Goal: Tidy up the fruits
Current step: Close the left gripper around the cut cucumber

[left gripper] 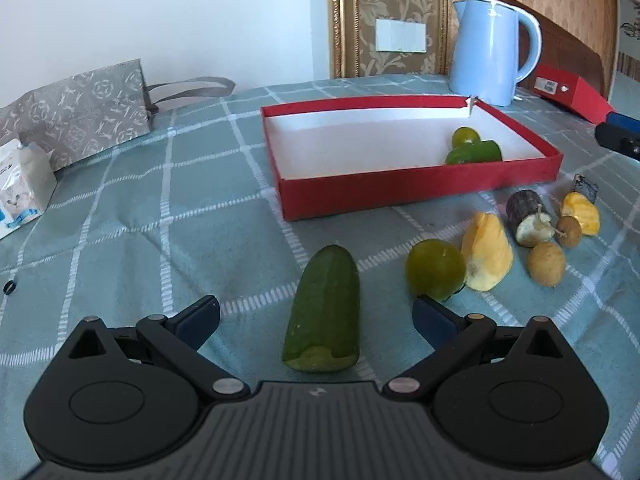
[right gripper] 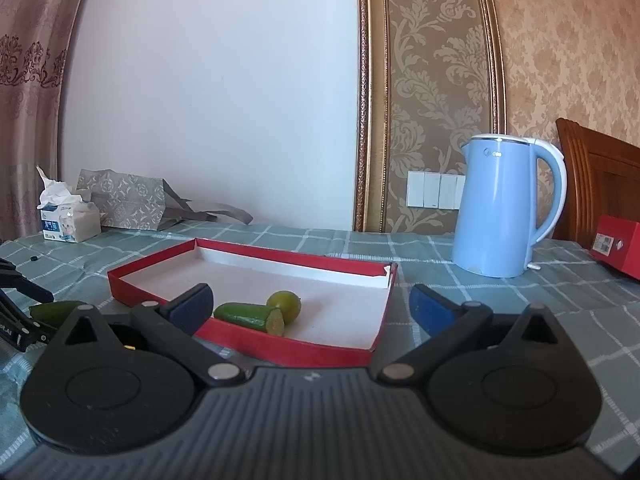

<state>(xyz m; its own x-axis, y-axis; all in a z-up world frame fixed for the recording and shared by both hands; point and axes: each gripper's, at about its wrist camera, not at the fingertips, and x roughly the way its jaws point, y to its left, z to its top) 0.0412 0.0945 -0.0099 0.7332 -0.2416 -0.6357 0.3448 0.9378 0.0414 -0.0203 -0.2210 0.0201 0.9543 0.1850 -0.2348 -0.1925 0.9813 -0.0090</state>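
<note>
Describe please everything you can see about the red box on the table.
The red box is a shallow, open rectangular tray, seemingly cardboard, red outside with a white lining. One far corner looks torn, showing white edge. It lies flat on the checked tablecloth, in front of the blue kettle. Inside, near one end, lie a cut cucumber piece and a round green fruit, close together. The rest of its floor is bare. Neither gripper touches it.
</note>
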